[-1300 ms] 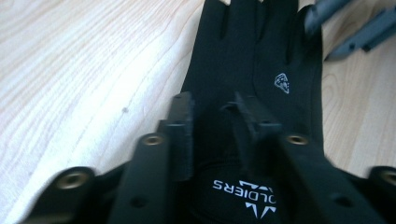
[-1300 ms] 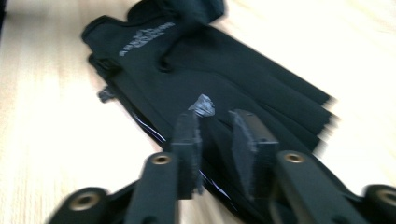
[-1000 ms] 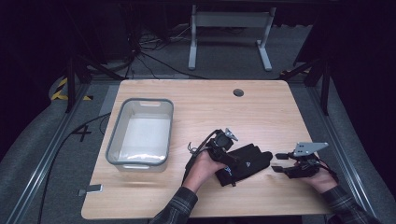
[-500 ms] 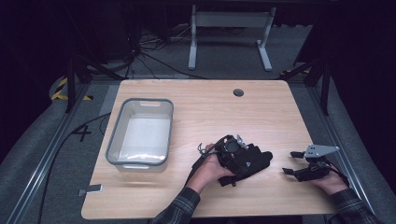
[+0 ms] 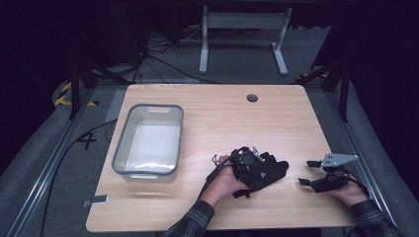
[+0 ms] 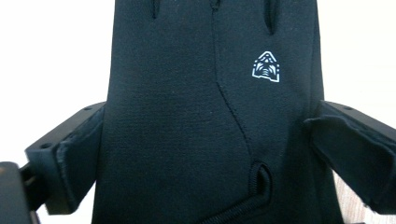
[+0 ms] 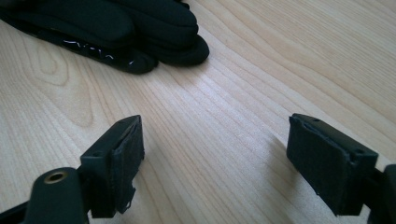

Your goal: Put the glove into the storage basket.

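A black fabric glove (image 5: 269,170) with a small white emblem lies flat on the pale wooden table (image 5: 217,113), near the front edge and right of the middle. In the left gripper view the black fabric glove (image 6: 210,116) runs up between the 2 jaws, its finger slits at the top and a stitched loop at the cuff end below.

The left gripper (image 5: 249,165), a black two-jaw tool held in the person's left hand (image 5: 225,182), sits over the cuff end of the glove. Its jaws have just been opening and now stand wide, 1 on each side of the glove; the right pad is clear of the fabric, while the left pad lies close along the glove's edge and contact there cannot be told.

The right gripper (image 5: 316,173), a black tool with a grey three-cornered plate on top, is held in the right hand (image 5: 348,192) near the table's right edge, well apart from the glove. Its jaws have also just been opening and are spread wide over bare wood, nothing between them. In the right gripper view the glove's fingertips (image 7: 154,32) lie farther off, to the upper left of the right gripper (image 7: 215,161).

A clear plastic bin with a grey rim (image 5: 148,140) stands on the left part of the table, apart from the glove.
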Tool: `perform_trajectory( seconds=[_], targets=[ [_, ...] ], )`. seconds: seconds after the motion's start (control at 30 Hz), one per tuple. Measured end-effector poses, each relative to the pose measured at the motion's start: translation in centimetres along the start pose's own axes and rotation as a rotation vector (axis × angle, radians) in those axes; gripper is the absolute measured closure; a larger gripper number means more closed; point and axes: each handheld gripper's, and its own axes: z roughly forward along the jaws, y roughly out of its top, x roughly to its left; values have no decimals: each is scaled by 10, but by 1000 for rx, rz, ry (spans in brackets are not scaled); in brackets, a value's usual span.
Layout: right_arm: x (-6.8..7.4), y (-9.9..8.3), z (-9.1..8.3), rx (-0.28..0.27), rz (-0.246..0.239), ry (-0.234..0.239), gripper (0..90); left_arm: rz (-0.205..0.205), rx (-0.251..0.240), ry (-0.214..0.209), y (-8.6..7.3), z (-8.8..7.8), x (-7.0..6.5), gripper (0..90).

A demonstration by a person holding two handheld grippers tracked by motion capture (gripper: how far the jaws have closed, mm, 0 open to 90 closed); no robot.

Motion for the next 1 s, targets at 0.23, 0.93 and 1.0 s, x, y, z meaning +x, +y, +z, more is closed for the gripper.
perform_trajectory(
  seconds=[0.23, 0.93, 1.0],
  targets=[
    [0, 0, 0, 0, -4, 3, 192, 10, 3, 4, 0, -3, -2, 88],
    [1, -1, 1, -7, -13, 12, 174, 14, 4, -81, 2, -13, -1, 683],
    [1, -1, 1, -8, -13, 12, 173, -5, 3, -87, 2, -14, -1, 693]
  ],
)
